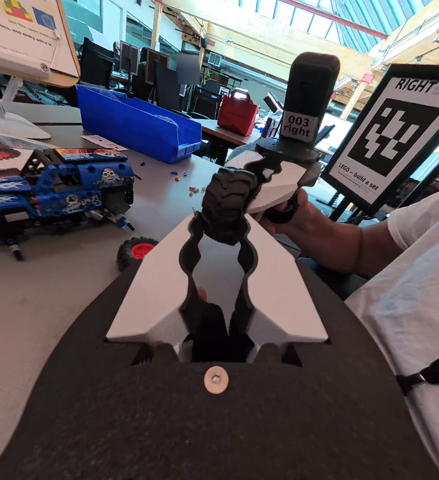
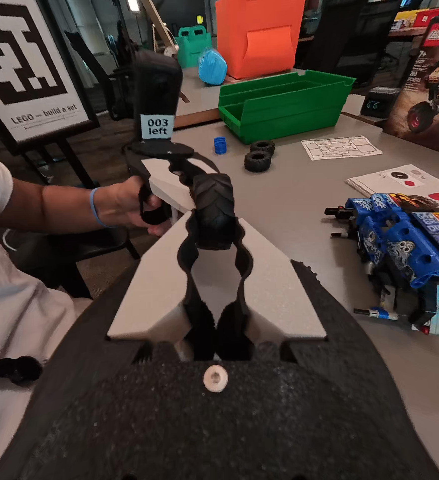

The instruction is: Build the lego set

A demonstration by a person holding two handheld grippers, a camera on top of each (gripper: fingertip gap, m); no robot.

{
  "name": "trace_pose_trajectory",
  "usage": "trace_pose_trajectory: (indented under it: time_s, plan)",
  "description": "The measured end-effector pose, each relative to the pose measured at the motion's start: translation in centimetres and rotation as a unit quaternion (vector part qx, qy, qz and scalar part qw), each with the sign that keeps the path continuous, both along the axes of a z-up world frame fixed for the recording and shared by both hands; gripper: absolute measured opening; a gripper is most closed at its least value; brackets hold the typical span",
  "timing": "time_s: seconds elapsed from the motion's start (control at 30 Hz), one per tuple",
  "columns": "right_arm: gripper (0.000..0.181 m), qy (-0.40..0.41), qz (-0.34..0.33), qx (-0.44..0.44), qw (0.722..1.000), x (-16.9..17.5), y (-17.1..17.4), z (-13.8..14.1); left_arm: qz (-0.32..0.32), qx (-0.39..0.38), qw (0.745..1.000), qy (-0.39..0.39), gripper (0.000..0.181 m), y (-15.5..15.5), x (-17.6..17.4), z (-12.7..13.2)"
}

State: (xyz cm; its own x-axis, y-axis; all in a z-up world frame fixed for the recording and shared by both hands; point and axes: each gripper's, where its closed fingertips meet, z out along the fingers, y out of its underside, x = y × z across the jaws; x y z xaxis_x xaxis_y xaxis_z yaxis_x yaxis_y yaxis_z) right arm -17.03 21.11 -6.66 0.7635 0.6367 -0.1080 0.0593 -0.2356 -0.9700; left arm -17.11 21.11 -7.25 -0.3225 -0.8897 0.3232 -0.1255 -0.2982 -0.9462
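Busy workshop hall, grey worktop (image 2: 304, 207). We grip one black tyre (image 1: 226, 205) above worktop edge with both tools: left hand-held gripper (image 1: 219, 226) pinches it at fingertips, right hand-held gripper (image 2: 214, 228) clamps it from opposite side — probably to hand it over or steady it for rim. Blue truck (image 1: 57, 189) lies on worktop, well apart. Wheel with red rim (image 1: 137, 250) waits near; two bare tyres (image 2: 260, 155) beside green bin (image 2: 278, 114).

Above the grey desk (image 1: 57, 298), the left claw (image 1: 219, 223) and right claw (image 1: 249, 179) both pinch one black tyre (image 1: 226, 200), with the blue monster truck (image 1: 57, 192) and a red-hubbed wheel (image 1: 136, 250) nearby.
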Motion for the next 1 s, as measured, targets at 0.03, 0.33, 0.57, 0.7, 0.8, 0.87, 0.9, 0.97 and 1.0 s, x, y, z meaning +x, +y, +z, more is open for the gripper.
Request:
trace_pose_trajectory:
  time_s: [0.03,0.33,0.57,0.7,0.8,0.87,0.9,0.97,1.0]
  plan:
    - [0.025,0.014,0.007,-0.001,1.000,0.0,-0.1,0.2,-0.008,-0.013,1.000,0.001,0.025,-0.2,0.1,-0.1]
    - [0.025,0.130,0.062,-0.063,0.988,0.2,-0.4,0.2,-0.044,-0.046,0.998,0.009,0.026,-1.0,0.3,-0.4]
    - [0.025,0.245,0.107,-0.099,0.959,-0.1,-0.3,0.3,-0.054,-0.054,0.997,0.006,0.026,-1.0,-0.1,0.0]
    - [0.025,0.320,0.147,-0.128,0.927,-0.3,-0.6,0.5,-0.066,-0.066,0.996,-0.001,0.027,-1.2,-0.3,0.5]
    - [0.024,0.369,0.169,-0.142,0.903,-0.5,-0.7,0.7,-0.075,-0.084,0.994,-0.008,0.027,-1.2,-0.5,1.0]
    - [0.024,0.390,0.184,-0.150,0.890,-0.8,-0.8,0.8,-0.083,-0.094,0.992,-0.013,0.026,-1.3,-0.7,1.2]
    - [0.024,0.397,0.188,-0.152,0.886,-0.8,-0.8,0.8,-0.087,-0.100,0.991,-0.016,0.026,-1.4,-0.8,1.3]
    - [0.024,0.415,0.200,-0.155,0.874,-1.0,-0.9,1.1,-0.098,-0.110,0.989,-0.025,0.026,-1.5,-0.9,1.7]
    - [0.024,0.420,0.203,-0.154,0.871,-1.1,-1.0,1.3,-0.103,-0.115,0.988,-0.031,0.026,-1.6,-1.0,1.9]
